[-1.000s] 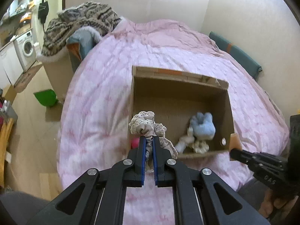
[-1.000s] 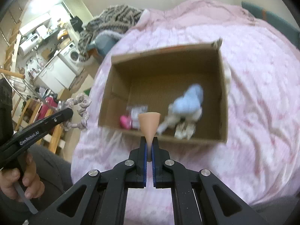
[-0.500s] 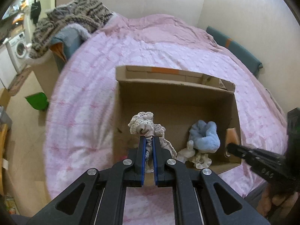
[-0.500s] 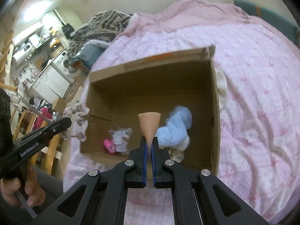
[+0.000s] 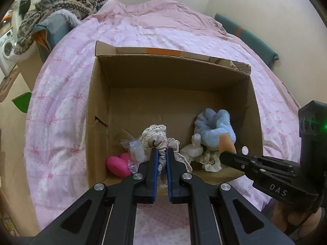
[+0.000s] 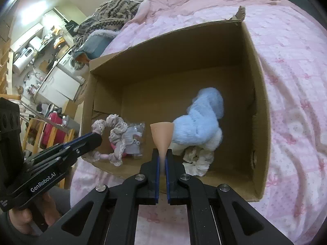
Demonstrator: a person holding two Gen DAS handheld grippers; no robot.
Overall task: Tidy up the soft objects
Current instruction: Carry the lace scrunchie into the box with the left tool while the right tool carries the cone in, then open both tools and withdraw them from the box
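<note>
We see our left tongs (image 5: 161, 159) and right tongs (image 6: 162, 160) as matte black frames with blue pads and silver screws. One side reads "DAS", another "GenRobot.AI", both in white. A green light glows on the right unit's black housing.

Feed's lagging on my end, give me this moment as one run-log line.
left gripper: shut on lace scrunchie | right gripper: shut on peach sponge | both over cardboard box | blue plush inside

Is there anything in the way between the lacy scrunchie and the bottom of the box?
Nothing blocks the open cardboard box. The left gripper holds the lacy scrunchie just above a clear plastic packet and pink heart on the floor there, so it may land on them.
</note>
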